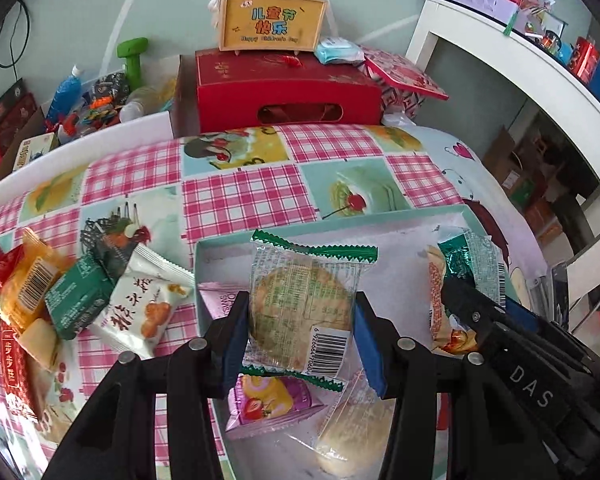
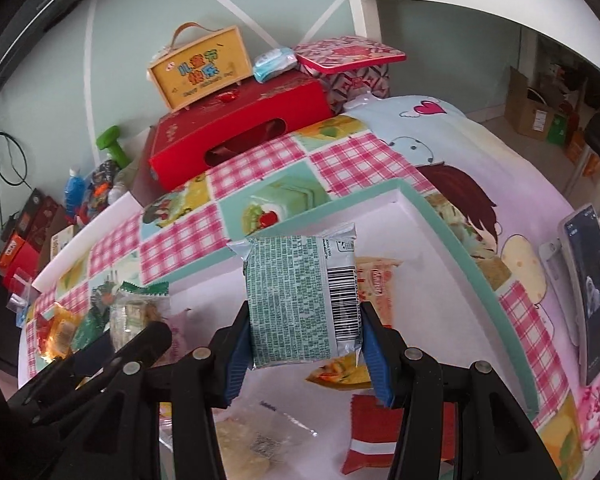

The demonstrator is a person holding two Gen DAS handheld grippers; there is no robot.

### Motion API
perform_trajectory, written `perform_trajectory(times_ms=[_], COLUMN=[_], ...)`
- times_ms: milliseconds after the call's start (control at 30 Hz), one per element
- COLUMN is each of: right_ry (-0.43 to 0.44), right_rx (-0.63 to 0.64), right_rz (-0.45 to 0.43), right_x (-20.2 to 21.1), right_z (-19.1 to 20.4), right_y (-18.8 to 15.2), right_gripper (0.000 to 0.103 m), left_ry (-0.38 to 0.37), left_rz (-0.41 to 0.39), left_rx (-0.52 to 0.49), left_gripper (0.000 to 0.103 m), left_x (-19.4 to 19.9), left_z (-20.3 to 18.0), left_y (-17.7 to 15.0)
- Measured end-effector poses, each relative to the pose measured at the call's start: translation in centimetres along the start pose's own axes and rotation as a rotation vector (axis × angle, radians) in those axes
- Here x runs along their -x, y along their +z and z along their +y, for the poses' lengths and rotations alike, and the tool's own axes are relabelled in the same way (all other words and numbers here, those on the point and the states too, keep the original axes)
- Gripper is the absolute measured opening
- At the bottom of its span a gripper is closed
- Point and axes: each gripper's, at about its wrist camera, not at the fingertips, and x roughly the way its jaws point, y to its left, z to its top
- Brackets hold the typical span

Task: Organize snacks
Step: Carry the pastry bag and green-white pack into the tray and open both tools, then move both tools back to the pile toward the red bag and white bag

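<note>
Your left tool [image 1: 300, 328] squeezes a clear round-cracker packet [image 1: 306, 300] over the mint-green box [image 1: 384, 222]. Your right tool [image 2: 306, 330] squeezes a green-printed snack pack [image 2: 300, 300] over that same box. More snacks [image 1: 80, 300] lie beside it on the checkered surface [image 1: 240, 192].

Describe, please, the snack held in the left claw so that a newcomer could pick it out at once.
Find the shallow mint-rimmed box on the pink checked tablecloth. Above it the left claw grips a clear round-cracker packet. Green zigzag ends and a white barcode label set it apart from the pink strawberry packet below.
</note>
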Motion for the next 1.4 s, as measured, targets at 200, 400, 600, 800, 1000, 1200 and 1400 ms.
perform_trajectory(times_ms=[200, 400, 600, 800, 1000, 1200, 1400], right_ry=[0.001, -0.008, -0.004, -0.012, -0.026, -0.023, -0.026], right_rx=[0.002, 0.003, 0.012, 0.012, 0.012, 0.007, 0.012], right_rz=[0.004, 0.015, 0.029, 0.031, 0.029, 0.042, 0.048], right_x=[0.0, -0.3, -0.6, -0.7, -0.8, -1.0, -1.0], right_z=[0.0, 0.0, 0.3, 0.3, 0.2, 0.3, 0.6], right_y=[0.0, -0.1, -0.2, -0.1, -0.2, -0.2, -0.4], right_gripper=[0.053, 0.053, 0.068, 0.086, 0.103, 0.103, 0.103], left_ry=[-0.005, -0.025, 0.03, 0.116, 0.233, 0.244, 0.236], left_rz=[-0.003, 0.001, 0.023, 0.045, 0.033, 0.041, 0.059], left_rx=[0.019, 0.051, 0.079, 0.109, 0.201, 0.239, 0.25], left_gripper=[0.051, 0.066, 0.07, 0.079, 0.099, 0.1, 0.1], left_x=[0.0, 0.8, 1.3, 1.6, 1.6, 1.4, 1.3], left_z=[0.5, 1.2, 1.9, 3.0, 5.1, 6.1, 6.3], left_y=[0.1, 0.3, 0.4, 0.3, -0.1, -0.3, -0.6])
